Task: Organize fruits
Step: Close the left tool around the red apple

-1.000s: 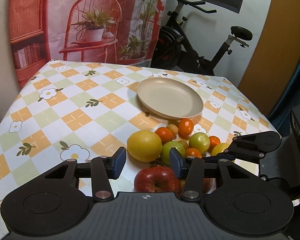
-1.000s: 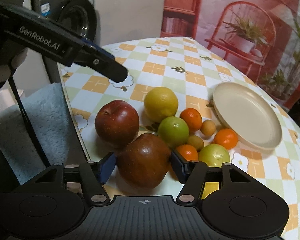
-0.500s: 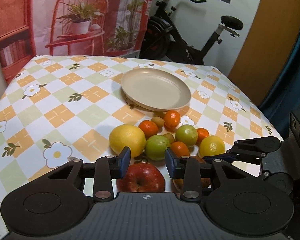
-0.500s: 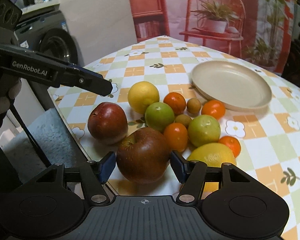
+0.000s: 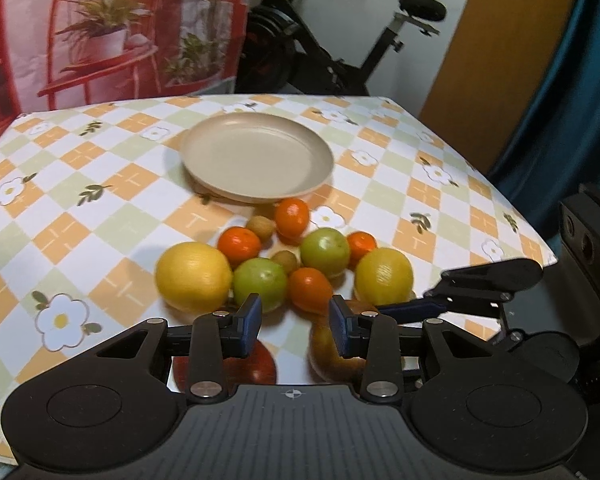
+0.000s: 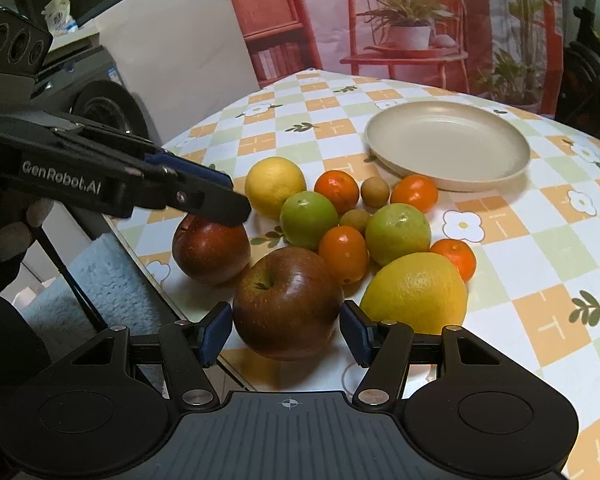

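Between the parted fingers of the right gripper [image 6: 286, 334], a dark red-brown apple [image 6: 286, 300] sits ungripped at 12 o'clock. Left gripper [image 5: 294, 320], also open, hovers over a red apple [image 6: 210, 250] at 10 o'clock, barely visible in its own view. Empty beige plate [image 6: 448, 146] lies beyond at 1 o'clock.

In the left wrist view, the left gripper [image 5: 294, 322] is covering most of the dark red round apple [image 5: 260, 362], and its black body is hiding the apple's lower half. The brownish-red apple [image 5: 332, 350] beside it is showing blurred and is partly lying behind the gripper finger [image 5: 342, 330]. In the right wrist view, the left gripper [image 6: 204, 196] is overlapping the top of the dark red round apple [image 6: 210, 250]. The frame's edge is cutting off the checkered floral counter [image 6: 540, 240].
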